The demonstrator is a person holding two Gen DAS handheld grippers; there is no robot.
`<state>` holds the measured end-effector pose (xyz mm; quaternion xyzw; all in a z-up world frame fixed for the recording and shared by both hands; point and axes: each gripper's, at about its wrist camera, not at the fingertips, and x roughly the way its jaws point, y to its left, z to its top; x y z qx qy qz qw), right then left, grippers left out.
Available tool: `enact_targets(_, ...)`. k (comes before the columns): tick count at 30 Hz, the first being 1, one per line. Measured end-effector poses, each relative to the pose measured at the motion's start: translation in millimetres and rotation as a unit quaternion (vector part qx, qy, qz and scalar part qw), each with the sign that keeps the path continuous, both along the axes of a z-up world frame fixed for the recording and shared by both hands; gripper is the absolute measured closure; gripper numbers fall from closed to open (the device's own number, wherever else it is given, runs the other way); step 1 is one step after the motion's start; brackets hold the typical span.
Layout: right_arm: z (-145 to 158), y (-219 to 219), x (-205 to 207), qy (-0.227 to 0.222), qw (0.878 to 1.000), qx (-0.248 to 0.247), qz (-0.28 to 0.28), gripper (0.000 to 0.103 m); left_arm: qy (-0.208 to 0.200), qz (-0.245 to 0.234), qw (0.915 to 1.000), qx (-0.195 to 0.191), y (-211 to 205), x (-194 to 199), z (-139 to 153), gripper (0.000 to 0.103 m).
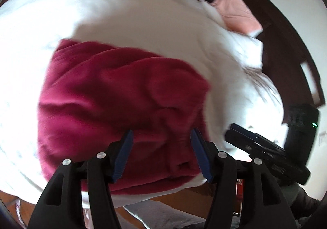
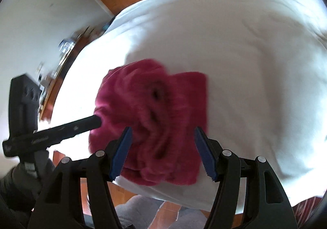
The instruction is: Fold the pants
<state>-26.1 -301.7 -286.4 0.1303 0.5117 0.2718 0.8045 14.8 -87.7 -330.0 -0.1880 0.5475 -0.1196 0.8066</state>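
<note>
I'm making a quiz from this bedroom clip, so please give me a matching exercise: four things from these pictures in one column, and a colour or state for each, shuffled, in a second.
Things:
1. fuzzy crimson pants
2. bed cover
3. pillow at the dark headboard
4. left gripper

Colour or state:
A. plain white, spread wide
B. jaws apart, nothing pinched between the blue pads
C. lying in a rumpled, folded bundle near the bed's edge
D. salmon pink

Pairs: 1-C, 2-A, 3-D, 4-B
</note>
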Motion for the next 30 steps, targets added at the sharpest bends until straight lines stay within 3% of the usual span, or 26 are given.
enact_targets(5,3.0,31.4,8.7,-0.014,0.999,-0.009,0.032,0.039,0.013,0.025,0.9994,0.02,17.6,-10.8,-10.4,0.043)
enact_targets(8,-0.9,50.3,25.9,-0.02,0.999,-0.021,0.04,0.047,0.019,0.028,0.9991,0.024,26.0,-22.5,-15.9,0.041)
enact_targets(10,-10.7,63.4,37.7,-0.021,0.998,-0.041,0.041,0.058,0.024,0.024,0.999,0.029,22.0,-25.3,-20.0,0.04)
enact_targets(12,-20.3,70.4,48.1,-0.013,0.997,-0.067,0.042,0.084,0.027,0.02,0.9989,0.034,22.4,-29.5,-23.8,0.037)
enact_targets(16,-19.0,44.1,66.4,0.002,0.998,-0.062,-0.024,0.087,0.032,0.014,0.9986,0.041,23.8,-36.9,-29.4,0.036)
enact_targets(21,-35.8,23.1,88.5,0.023,0.994,-0.086,-0.064,0.087,0.037,0.006,0.9985,0.04,26.7,-42.8,-34.7,0.036)
enact_targets(24,-58.8,18.4,100.3,0.061,0.994,-0.067,-0.062,0.086,0.041,-0.004,0.9984,0.04,23.1,-40.2,-38.9,0.036)
enact_targets(30,-44.8,3.1,94.1,0.063,0.997,-0.022,-0.05,0.076,0.048,-0.03,0.9972,0.048,16.4,-35.0,-47.0,0.036)
